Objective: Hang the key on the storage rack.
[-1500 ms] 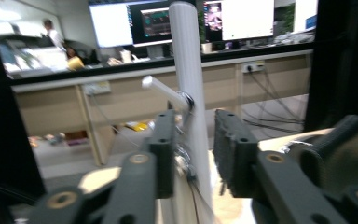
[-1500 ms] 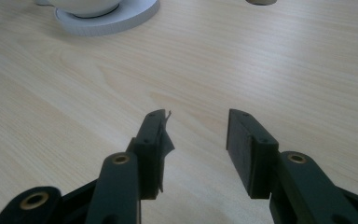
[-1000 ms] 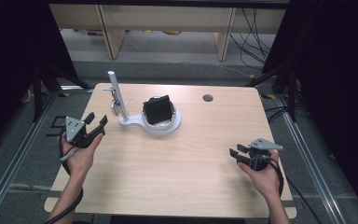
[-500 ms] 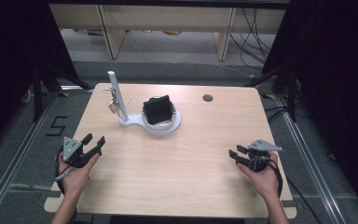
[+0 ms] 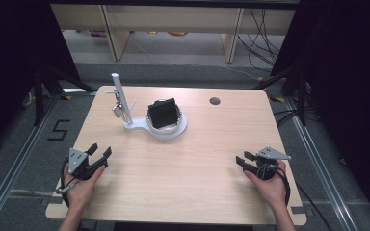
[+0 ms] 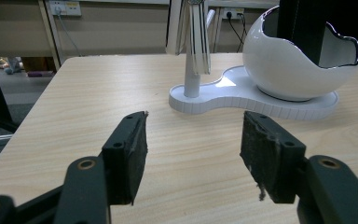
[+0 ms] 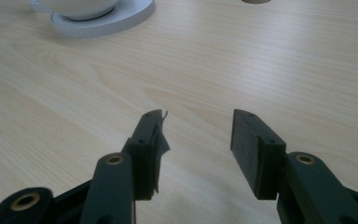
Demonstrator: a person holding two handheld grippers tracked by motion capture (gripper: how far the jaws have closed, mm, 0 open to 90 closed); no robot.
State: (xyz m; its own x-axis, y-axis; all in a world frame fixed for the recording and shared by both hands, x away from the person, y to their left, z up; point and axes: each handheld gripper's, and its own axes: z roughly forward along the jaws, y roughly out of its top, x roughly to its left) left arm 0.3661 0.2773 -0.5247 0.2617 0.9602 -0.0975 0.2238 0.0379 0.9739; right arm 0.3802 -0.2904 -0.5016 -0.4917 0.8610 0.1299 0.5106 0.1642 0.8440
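Note:
A white stand point(image 5: 161, 131) sits at the table's back middle, with an upright post point(image 5: 118, 94) and a cup-shaped holder that carries a black block point(image 5: 164, 113). The left gripper view has the holder point(image 6: 289, 70) and post point(image 6: 193, 46) close ahead. My left gripper point(image 5: 100, 150) rests low near the front left edge and points at the stand. Its jaws have just been opening, with nothing between them point(image 6: 193, 135). My right gripper point(image 5: 243, 159) lies near the front right, also just opened wider and empty point(image 7: 196, 135). The stand's base point(image 7: 107, 21) shows far off in its view.
A round cable hole point(image 5: 215, 101) lies at the back right of the wooden table point(image 5: 188, 183). Shelving legs and cables stand on the floor behind. A floor mark "5" point(image 5: 58, 130) is at the left. Metal rails run along both sides.
My left hand has dropped and drawn back toward the front left corner of the table. The right hand has stayed in place.

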